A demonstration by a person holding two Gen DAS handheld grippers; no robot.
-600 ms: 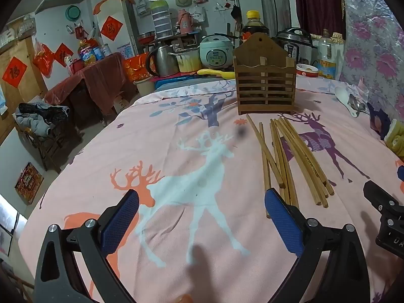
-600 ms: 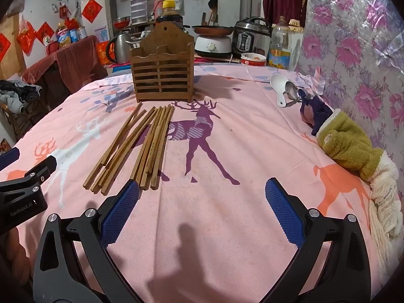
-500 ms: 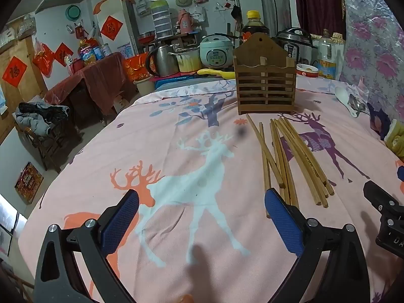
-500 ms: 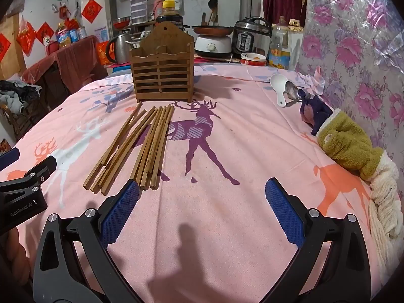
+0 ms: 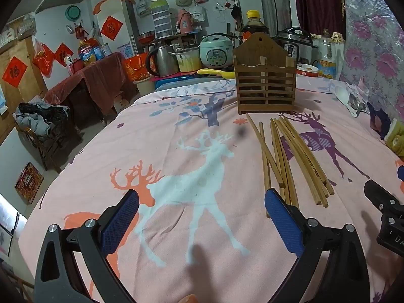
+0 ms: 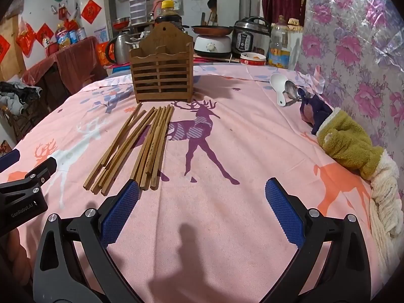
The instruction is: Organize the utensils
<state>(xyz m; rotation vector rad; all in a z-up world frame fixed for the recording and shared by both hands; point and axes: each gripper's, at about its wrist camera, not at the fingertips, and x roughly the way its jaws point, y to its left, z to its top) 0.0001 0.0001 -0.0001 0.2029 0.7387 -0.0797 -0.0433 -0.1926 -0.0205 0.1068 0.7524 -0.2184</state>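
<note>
Several wooden chopsticks (image 5: 290,156) lie loose on the pink deer-print tablecloth, in front of a slatted wooden utensil holder (image 5: 265,85). They also show in the right wrist view (image 6: 144,149), as does the holder (image 6: 161,73). A white spoon (image 6: 277,85) and a metal spoon (image 6: 291,92) lie at the far right. My left gripper (image 5: 200,217) is open and empty, left of the chopsticks' near ends. My right gripper (image 6: 202,209) is open and empty, just right of those ends.
A green and cream cloth (image 6: 353,151) lies along the table's right edge by the floral wall. Pots, a rice cooker (image 5: 216,53) and bottles stand behind the holder. The table's left edge (image 5: 75,156) drops to the floor.
</note>
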